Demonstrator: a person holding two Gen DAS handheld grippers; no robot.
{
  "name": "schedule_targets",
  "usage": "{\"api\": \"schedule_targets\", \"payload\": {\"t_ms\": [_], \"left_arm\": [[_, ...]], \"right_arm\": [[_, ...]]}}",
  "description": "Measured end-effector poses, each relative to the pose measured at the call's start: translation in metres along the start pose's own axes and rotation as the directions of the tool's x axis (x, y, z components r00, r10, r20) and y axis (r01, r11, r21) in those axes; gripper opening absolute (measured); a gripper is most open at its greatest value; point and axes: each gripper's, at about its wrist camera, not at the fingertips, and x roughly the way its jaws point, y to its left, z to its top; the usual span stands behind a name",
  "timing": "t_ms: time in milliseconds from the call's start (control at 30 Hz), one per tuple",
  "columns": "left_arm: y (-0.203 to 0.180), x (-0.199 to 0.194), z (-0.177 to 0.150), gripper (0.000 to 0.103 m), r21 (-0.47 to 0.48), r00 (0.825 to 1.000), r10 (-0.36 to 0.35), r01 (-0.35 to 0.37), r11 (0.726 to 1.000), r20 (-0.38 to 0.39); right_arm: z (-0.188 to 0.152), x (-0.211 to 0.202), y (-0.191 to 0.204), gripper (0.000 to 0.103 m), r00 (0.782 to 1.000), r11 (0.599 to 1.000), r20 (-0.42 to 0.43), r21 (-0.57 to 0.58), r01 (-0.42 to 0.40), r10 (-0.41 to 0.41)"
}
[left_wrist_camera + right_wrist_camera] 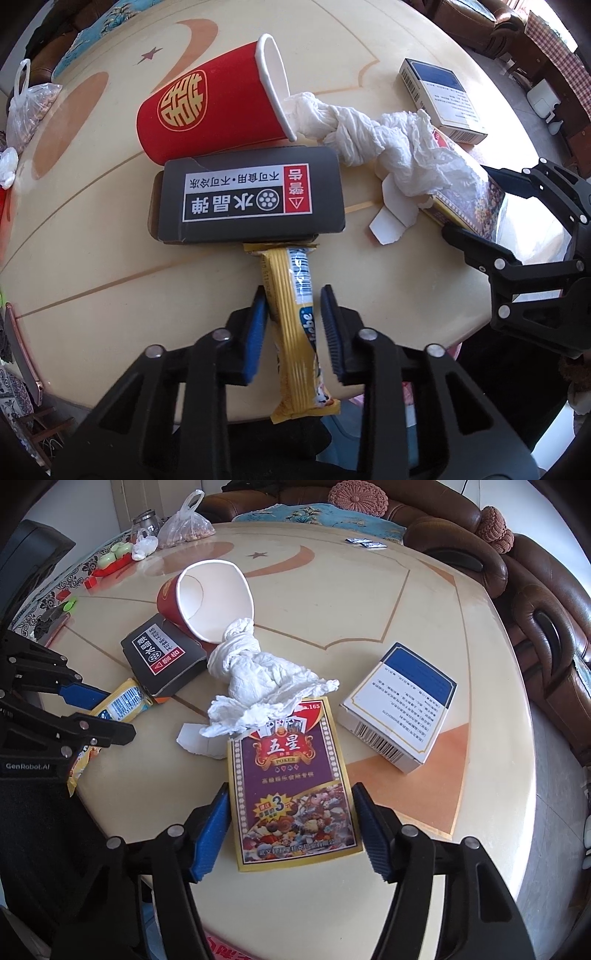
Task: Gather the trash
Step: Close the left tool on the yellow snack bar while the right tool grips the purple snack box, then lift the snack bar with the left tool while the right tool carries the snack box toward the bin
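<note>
Yellow foil lies nearest: a snack bar wrapper (pixel 295 332) stretches from the counter's near edge toward the middle, and the left gripper (pixel 293 332) stands around it with its jaws partly open, the blue pads just beside the wrapper on either side but not pressing it. To the right, the right gripper (pixel 291 827) straddles a playing card box (pixel 291 794) in the same manner, jaws wide and gripping nothing yet; whether the pads touch the box's sides cannot be told.

A little farther, the wrapper's far end slips under a dark grey box (pixel 251 199) with a white label. A crumpled white tissue (pixel 258 679) sprawls over the open top of the card box, its twisted end reaching the mouth of a red paper cup (pixel 210 107) lying on its side. A blue and white carton (pixel 399 705) sits apart on the right.

At the counter's (pixel 369 602) far left edge are a plastic bag of nuts (pixel 186 526) and small odds and ends.

By my reading the collecting has barely begun: every piece of rubbish rests on the counter, nothing is lifted, and no bin is in sight. Both first grasps are lined up but not closed.
</note>
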Motion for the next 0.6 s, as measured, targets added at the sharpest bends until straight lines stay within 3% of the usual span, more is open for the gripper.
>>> {"api": "schedule_targets", "payload": {"t_ms": [467,600], "left_arm": [[0.021,-0.020,-0.008,0.020,-0.077,0.998,-0.058,0.059,0.995,0.020],[0.024,-0.026,-0.013,0.020,-0.075,0.999,-0.042,0.044,0.996,0.023]], "right_arm": [[-0.011,-0.034,-0.010,0.061,0.998,0.998,0.026,0.039,0.058,-0.060],[-0.020,-0.041,-0.012,0.061,0.998,0.997,0.023,0.057,0.056,-0.058]]}}
